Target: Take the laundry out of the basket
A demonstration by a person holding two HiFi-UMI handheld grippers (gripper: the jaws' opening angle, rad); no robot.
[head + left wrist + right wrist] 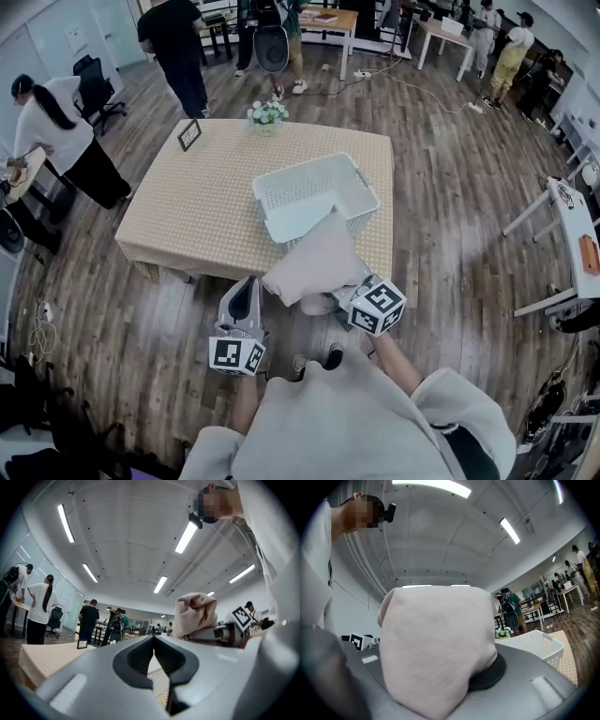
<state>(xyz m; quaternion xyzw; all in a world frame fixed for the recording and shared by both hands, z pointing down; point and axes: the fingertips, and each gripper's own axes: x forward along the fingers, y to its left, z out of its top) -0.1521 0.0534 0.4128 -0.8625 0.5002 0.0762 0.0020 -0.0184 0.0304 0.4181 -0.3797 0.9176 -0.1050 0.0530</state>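
Observation:
My right gripper (345, 298) is shut on a pale pink garment (314, 265), which hangs bunched over the table's near edge, just in front of the white laundry basket (309, 173). The right gripper view is filled by the garment (436, 644), draped over the jaws, with one dark pad (490, 676) showing beside it. A light blue-white cloth (300, 217) lies inside the basket. My left gripper (250, 283) is shut and holds nothing, low and left of the garment, off the table's near edge. Its own view shows the garment (196, 613) up to the right.
The basket stands on a table with a beige cloth (206, 206). A small flower pot (267, 112) and a picture frame (189, 134) sit at the table's far edge. Several people stand around on the wood floor. A white desk (572, 220) is at the right.

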